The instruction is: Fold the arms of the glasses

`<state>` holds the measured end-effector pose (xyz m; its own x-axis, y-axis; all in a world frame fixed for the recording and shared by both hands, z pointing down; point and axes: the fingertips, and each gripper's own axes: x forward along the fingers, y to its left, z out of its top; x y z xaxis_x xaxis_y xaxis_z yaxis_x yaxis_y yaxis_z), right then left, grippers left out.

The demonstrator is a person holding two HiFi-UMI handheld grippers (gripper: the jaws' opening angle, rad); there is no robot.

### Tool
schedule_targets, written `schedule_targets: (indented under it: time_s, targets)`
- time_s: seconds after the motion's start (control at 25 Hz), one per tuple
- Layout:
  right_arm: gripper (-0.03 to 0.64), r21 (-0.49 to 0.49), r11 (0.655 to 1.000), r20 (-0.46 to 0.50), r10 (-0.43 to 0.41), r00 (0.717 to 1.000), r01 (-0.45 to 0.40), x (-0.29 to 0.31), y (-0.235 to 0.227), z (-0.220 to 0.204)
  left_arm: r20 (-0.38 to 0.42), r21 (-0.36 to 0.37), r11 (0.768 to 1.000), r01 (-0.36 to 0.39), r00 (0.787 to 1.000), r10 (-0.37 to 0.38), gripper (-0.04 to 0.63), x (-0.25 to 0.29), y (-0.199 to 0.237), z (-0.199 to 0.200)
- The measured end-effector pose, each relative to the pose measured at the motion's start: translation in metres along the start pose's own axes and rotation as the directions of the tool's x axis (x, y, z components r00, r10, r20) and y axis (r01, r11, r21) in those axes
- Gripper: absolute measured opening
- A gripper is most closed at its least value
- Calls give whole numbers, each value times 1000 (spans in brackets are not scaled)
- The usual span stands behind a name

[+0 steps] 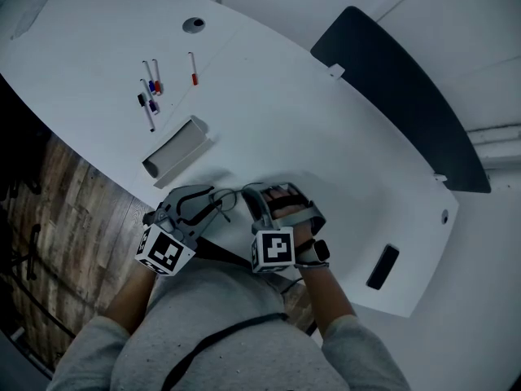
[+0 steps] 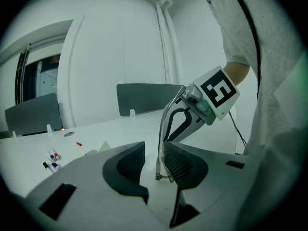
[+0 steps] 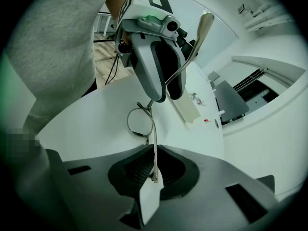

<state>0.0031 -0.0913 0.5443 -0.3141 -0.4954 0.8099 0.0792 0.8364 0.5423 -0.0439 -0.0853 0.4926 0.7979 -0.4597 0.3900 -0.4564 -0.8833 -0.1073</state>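
Note:
Thin wire-framed glasses [image 1: 229, 197] hang just above the white table [image 1: 326, 137] near its front edge, between my two grippers. My right gripper [image 1: 259, 198] is shut on one glasses arm [image 3: 154, 148], which runs down between its pads; a round lens rim [image 3: 130, 121] shows beyond. My left gripper [image 1: 207, 198] is open. The other glasses arm [image 2: 162, 143] stands between its jaws, close to the right pad, with a clear gap to the left pad. In the right gripper view that arm's tip [image 3: 203, 23] sticks up past the left gripper [image 3: 161, 88].
A grey open box [image 1: 175, 151] lies just beyond the grippers. Several markers [image 1: 151, 92] and a red-capped one [image 1: 193, 68] lie farther back. A dark chair back [image 1: 407, 96] stands at the table's far side, and a black slot [image 1: 383, 267] sits at the right. Wood floor [image 1: 65, 210] shows left.

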Motion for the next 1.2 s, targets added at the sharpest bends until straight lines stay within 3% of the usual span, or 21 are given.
schedule_targets:
  time_s: [0.4, 0.52, 0.68, 0.8, 0.92, 1.0, 1.2]
  targets:
    - [34, -13, 1000, -14, -5, 1000, 5, 1, -2, 0, -3, 119, 993, 11, 1000, -10, 124, -12, -11, 10]
    - [34, -16, 1000, -15, -9, 1000, 9, 0, -3, 0, 5, 139, 990, 7, 1000, -8, 55, -14, -12, 14]
    - [34, 8, 1000, 0, -11, 1000, 11, -1, -3, 0, 14, 138, 990, 8, 1000, -10, 29, -11, -13, 19]
    - [35, 119, 993, 59, -32, 998, 25, -7, -9, 3, 16, 133, 991, 7, 1000, -10, 21, -10, -12, 19]
    - [65, 254, 967, 117, -16, 993, -14, -15, -10, 2, 11, 130, 992, 8, 1000, -10, 21, -9, -11, 18]
    - [143, 337, 940, 144, -5, 990, -44, -20, -9, -4, 9, 128, 992, 9, 1000, -10, 21, -9, -11, 18]
    - [143, 540, 840, 145, -33, 989, -51, -25, -14, -35, 9, 117, 993, 12, 1000, -13, 21, -8, -9, 18]
